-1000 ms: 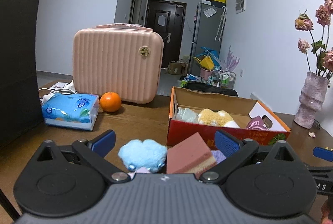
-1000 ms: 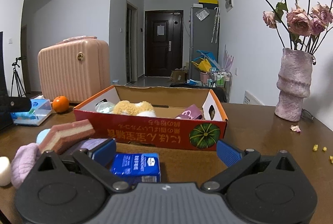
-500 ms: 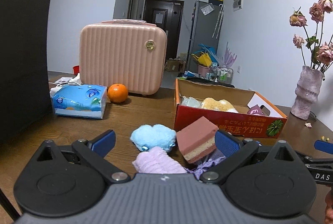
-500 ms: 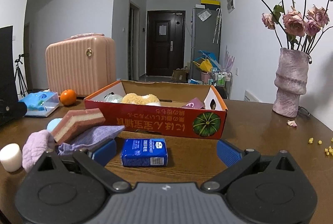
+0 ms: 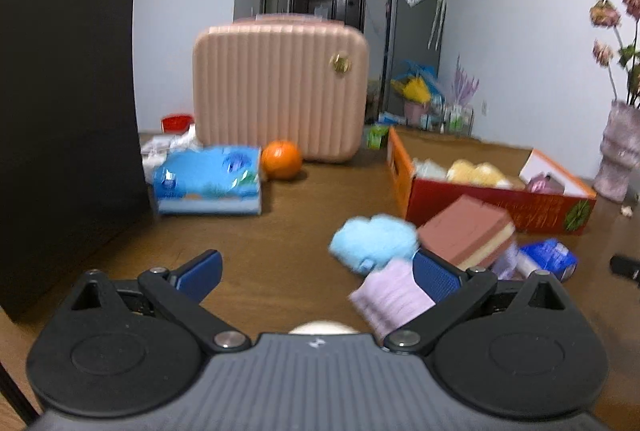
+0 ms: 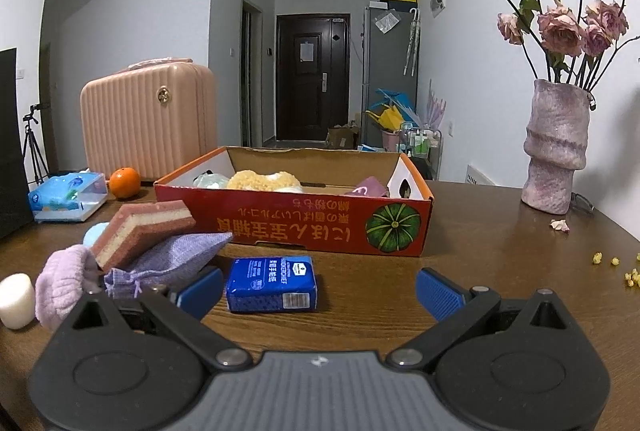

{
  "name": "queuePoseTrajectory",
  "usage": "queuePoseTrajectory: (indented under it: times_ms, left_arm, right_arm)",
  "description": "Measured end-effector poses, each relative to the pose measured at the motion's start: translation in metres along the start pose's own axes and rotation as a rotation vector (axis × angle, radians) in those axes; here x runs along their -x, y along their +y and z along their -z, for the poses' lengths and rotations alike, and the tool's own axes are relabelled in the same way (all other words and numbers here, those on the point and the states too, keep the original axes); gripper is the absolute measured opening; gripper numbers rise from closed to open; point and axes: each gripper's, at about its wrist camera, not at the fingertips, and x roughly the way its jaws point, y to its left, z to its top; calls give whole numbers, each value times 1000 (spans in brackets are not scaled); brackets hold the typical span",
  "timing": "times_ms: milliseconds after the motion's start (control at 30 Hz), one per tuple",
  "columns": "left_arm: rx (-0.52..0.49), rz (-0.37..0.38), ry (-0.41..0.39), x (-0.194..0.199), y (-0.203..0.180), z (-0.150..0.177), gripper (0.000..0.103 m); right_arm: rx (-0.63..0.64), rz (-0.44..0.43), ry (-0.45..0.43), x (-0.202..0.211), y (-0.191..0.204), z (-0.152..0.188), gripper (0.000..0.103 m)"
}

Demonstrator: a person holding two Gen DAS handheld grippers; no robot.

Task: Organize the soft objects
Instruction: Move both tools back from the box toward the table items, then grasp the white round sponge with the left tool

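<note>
An open red cardboard box [image 6: 304, 227] [image 5: 500, 197] holds a yellow fluffy toy [image 6: 260, 181] and other soft items. In front of it lie a pink layered sponge [image 6: 140, 227] [image 5: 464, 235], a lilac drawstring pouch [image 6: 176, 257], a lilac knitted piece [image 6: 60, 283] [image 5: 390, 297], a light blue plush [image 5: 374, 241], a white cylinder [image 6: 16, 301] and a blue tissue packet [image 6: 272, 283] [image 5: 550, 259]. My left gripper [image 5: 316, 269] is open and empty, left of the pile. My right gripper [image 6: 320, 289] is open, the blue packet just ahead between its fingers.
A pink ribbed case [image 5: 280, 95] stands at the back with an orange [image 5: 281, 159] and a blue tissue pack [image 5: 208, 179] before it. A black bag [image 5: 64, 111] fills the left. A vase of dried roses [image 6: 556, 151] stands right, with crumbs [image 6: 616, 265] on the table.
Both grippers pulled back from the box. The left one also swung left, so the soft pile now sits at its right finger. The blue packet appears farther ahead of the right gripper.
</note>
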Motion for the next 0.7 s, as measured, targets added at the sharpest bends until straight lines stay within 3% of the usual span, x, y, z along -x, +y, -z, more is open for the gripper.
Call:
queuePoseTrajectory:
  times_ms: [267,433,700]
  left_arm:
    - [-55,40,139,-20,4,20,103]
    - [-116,42,187,-31,-9,31,103]
    - [-92,35,215,-42,-4,33,101]
  right_arm:
    - [7,12,12,-4,2,3,103]
    - [6,13,12,-5,2,3,103]
    - [5,14,10,-5,2,4,103]
